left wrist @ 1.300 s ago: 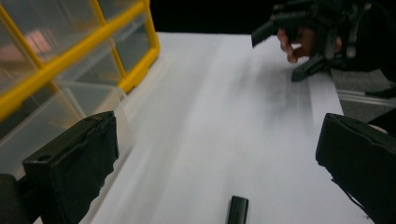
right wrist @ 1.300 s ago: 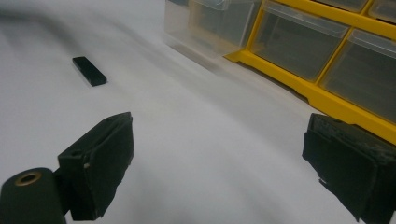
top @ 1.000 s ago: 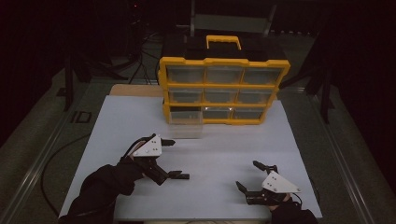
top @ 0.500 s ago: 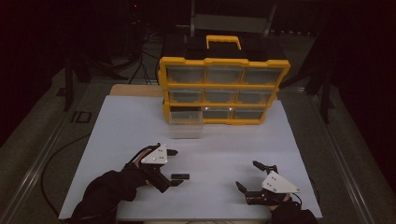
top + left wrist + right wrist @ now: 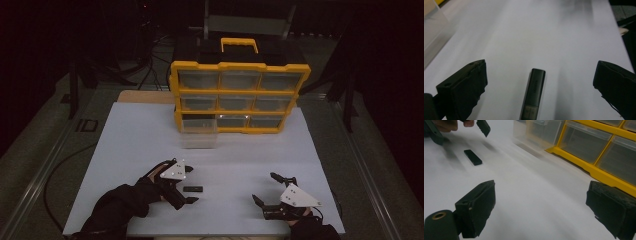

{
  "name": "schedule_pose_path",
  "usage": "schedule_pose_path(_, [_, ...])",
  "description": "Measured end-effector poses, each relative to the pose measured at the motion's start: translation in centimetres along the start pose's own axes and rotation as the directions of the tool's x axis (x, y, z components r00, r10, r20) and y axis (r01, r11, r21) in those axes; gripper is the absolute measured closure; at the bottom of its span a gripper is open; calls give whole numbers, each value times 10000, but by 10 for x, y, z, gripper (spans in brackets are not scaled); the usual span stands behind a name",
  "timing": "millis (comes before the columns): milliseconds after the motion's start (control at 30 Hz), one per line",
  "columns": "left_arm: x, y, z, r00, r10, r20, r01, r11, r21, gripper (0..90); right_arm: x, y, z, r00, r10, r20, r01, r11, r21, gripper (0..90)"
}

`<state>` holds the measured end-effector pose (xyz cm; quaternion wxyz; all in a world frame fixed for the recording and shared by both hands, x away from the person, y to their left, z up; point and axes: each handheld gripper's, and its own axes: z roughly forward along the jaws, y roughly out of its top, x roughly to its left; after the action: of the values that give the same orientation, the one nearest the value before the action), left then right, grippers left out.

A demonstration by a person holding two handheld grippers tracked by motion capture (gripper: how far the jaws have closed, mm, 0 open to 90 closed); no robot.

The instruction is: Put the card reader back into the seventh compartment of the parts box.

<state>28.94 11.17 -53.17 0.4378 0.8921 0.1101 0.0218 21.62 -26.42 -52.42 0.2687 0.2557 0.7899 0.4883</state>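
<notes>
A small black stick (image 5: 193, 189) lies flat on the white table top (image 5: 150, 145), near its front left. My left gripper (image 5: 190, 184) is open around it, one jaw on each side and neither touching. In the left gripper view the stick (image 5: 533, 96) lies lengthwise between the jaws of the left gripper (image 5: 540, 68). My right gripper (image 5: 264, 187) rests open near the front right with nothing in it. In the right gripper view its jaws (image 5: 541, 195) stand wide apart, and the stick (image 5: 473, 157) and the left gripper (image 5: 483, 126) show farther off.
A yellow organiser (image 5: 240, 95) with clear drawers stands at the back of the table. One clear drawer (image 5: 199, 132) is pulled out onto the table in front of its lower left. The white top ends close to both hands at the front.
My left gripper has moved right along the table until its open jaws straddle the stick. The stick and the right gripper have not moved.
</notes>
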Motion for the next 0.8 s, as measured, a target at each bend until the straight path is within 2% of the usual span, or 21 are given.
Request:
schedule_pose_path(133, [1, -3, 4, 10000, 15, -50, -14, 9997, 256, 0, 0, 0, 0, 10000, 41, 3, -41, 10000, -14, 89])
schedule_pose_path(400, [2, -6, 11, 9995, 315, 23, -316, 9960, 837, 11, 0, 0, 0, 10000, 3, -5, -3, 10000, -28, 89])
schedule_pose_path(567, [3, -7, 13, 9994, 351, -33, -346, 9945, 993, 87, 0, 0, 0, 10000, 27, -10, -27, 10000, -24, 89])
schedule_pose_path(667, [4, -7, 13, 9996, 292, -36, -288, 9957, 877, 147, 0, 0, 0, 10000, -1, -12, 1, 10000, -27, 89])
schedule_pose_path(800, [4, -6, 13, 9993, 377, -30, -372, 9944, 984, 166, 0, 0, 0, 10000, -5, -28, 5, 10000, -32, 89])
